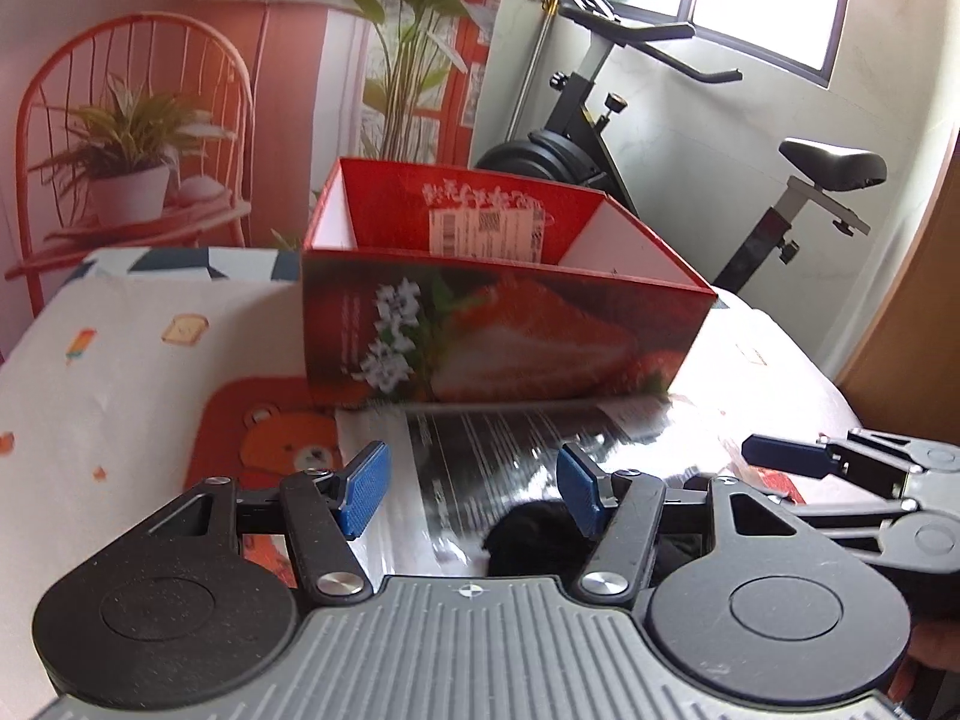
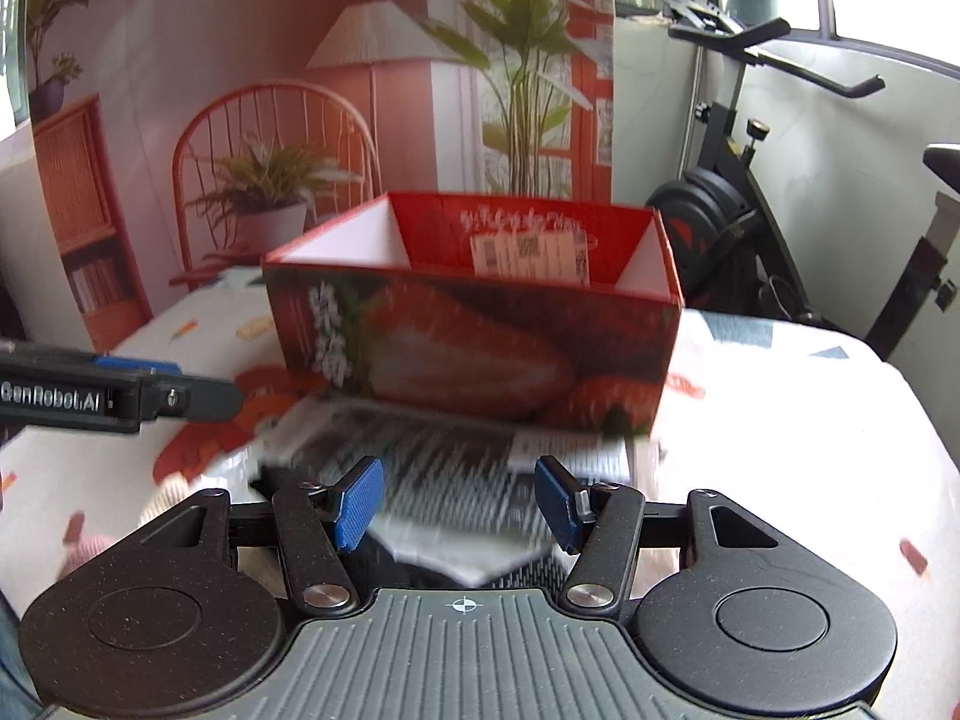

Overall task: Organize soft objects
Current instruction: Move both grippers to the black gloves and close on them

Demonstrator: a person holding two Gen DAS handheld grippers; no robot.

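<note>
A red open-topped cardboard box [image 1: 498, 324] with a strawberry print stands on the patterned bedsheet; it also shows in the right wrist view [image 2: 474, 348]. A flat plastic packet with black printed text [image 1: 510, 456] lies in front of the box, with something black inside near my left gripper; it is blurred in the right wrist view [image 2: 456, 480]. My left gripper [image 1: 468, 492] is open, its blue pads either side of the packet's near end. My right gripper [image 2: 459, 501] is open over the same packet. Neither holds anything.
The sheet has an orange bear print [image 1: 282, 450]. My right gripper shows at the right of the left wrist view [image 1: 840, 468]; my left gripper at the left of the right wrist view [image 2: 120, 396]. An exercise bike [image 1: 660, 138] stands behind the bed.
</note>
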